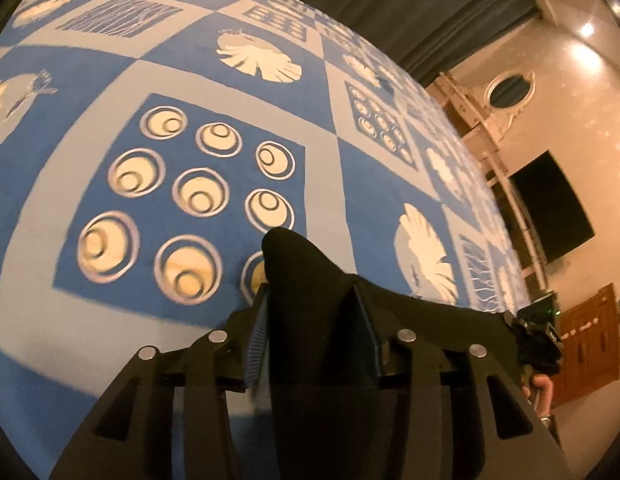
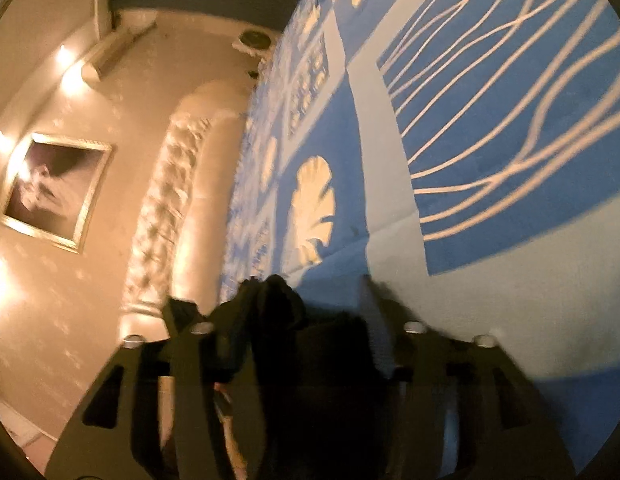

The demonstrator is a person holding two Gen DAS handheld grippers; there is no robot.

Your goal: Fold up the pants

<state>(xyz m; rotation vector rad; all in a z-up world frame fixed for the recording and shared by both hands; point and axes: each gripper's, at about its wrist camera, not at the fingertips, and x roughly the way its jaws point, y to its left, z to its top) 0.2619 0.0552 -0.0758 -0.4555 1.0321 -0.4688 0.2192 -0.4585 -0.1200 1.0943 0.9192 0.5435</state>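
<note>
The black pants (image 1: pixel 305 280) are pinched between the fingers of my left gripper (image 1: pixel 310 300), which is shut on them above the blue patterned bedspread (image 1: pixel 181 80). A fold of the fabric sticks up past the fingertips and runs off to the right. In the right wrist view my right gripper (image 2: pixel 310 308) is shut on a bunched part of the black pants (image 2: pixel 269 304), also held over the bedspread (image 2: pixel 490 100). Most of the pants are hidden below both grippers.
The bed has a cream tufted headboard (image 2: pixel 169 200). A framed picture (image 2: pixel 53 188) hangs on the beige wall. In the left wrist view a dark screen (image 1: pixel 550 208), an oval mirror (image 1: pixel 510 88) and a wooden cabinet (image 1: pixel 582 340) stand past the bed's edge.
</note>
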